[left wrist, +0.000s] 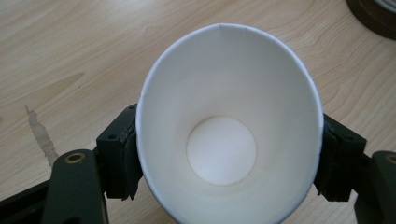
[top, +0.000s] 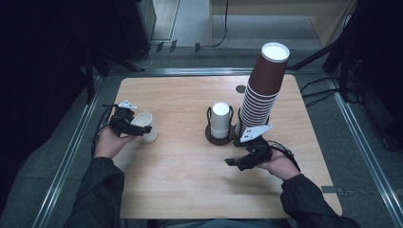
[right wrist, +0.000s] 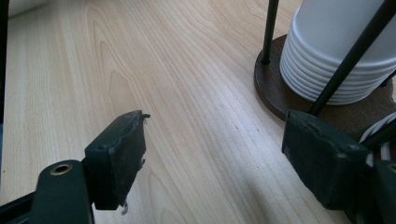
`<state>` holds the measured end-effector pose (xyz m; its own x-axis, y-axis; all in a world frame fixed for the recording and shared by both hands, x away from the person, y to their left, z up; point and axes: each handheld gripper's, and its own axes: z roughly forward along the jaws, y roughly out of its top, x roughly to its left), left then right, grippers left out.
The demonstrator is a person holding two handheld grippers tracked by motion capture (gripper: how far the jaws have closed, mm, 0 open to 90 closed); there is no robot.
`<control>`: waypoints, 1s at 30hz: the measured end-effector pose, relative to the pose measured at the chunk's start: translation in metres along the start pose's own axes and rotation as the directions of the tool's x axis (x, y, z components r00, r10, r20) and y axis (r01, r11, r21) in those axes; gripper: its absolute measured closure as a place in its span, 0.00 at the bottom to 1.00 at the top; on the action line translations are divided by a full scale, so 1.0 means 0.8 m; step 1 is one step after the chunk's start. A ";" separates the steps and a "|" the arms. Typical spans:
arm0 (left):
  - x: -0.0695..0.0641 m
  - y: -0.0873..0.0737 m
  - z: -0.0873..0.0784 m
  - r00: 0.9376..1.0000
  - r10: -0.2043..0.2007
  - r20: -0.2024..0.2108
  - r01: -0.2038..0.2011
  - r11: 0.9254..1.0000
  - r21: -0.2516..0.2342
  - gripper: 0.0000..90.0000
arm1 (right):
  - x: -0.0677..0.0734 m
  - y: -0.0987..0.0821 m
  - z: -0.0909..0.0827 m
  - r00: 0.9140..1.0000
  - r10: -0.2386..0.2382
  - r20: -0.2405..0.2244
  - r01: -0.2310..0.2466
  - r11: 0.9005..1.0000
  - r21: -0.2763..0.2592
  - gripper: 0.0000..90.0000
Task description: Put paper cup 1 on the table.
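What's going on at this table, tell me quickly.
A person works with two handheld grippers. The left gripper is clamped on a single white paper cup, held over the left of the wooden table. The right gripper is open and empty, near a dark round holder with a short white cup stack. Beside it rises a tall brown cup stack.

No legible text, label, brand, number or sign anywhere: none on the white cup (left wrist: 229, 135), the brown cup stack (top: 260, 92), the white cup stack (right wrist: 345, 46), or the wooden table (top: 180, 161).
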<state>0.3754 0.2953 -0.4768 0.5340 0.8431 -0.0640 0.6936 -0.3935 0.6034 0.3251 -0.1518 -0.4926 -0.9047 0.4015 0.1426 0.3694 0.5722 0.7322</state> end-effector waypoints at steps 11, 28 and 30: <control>0.002 -0.004 0.004 1.000 -0.005 0.018 0.005 1.000 -0.005 0.23 | -0.001 0.000 -0.001 1.000 -0.002 -0.002 0.002 1.000 -0.005 0.24; 0.004 -0.002 -0.006 0.995 -0.045 0.093 0.047 0.999 -0.027 0.15 | -0.001 0.000 -0.002 1.000 0.002 -0.010 -0.002 1.000 -0.003 0.24; 0.005 -0.001 -0.010 0.995 -0.051 0.089 0.054 0.998 -0.038 0.15 | -0.002 0.000 -0.002 1.000 0.002 -0.010 -0.002 1.000 -0.002 0.24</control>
<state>0.3728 0.3022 -0.4711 0.5390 0.8260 -0.1648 0.7025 -0.3329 0.6290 0.3260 -0.1532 -0.4916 -0.9061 0.3953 0.1510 0.3709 0.5700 0.7331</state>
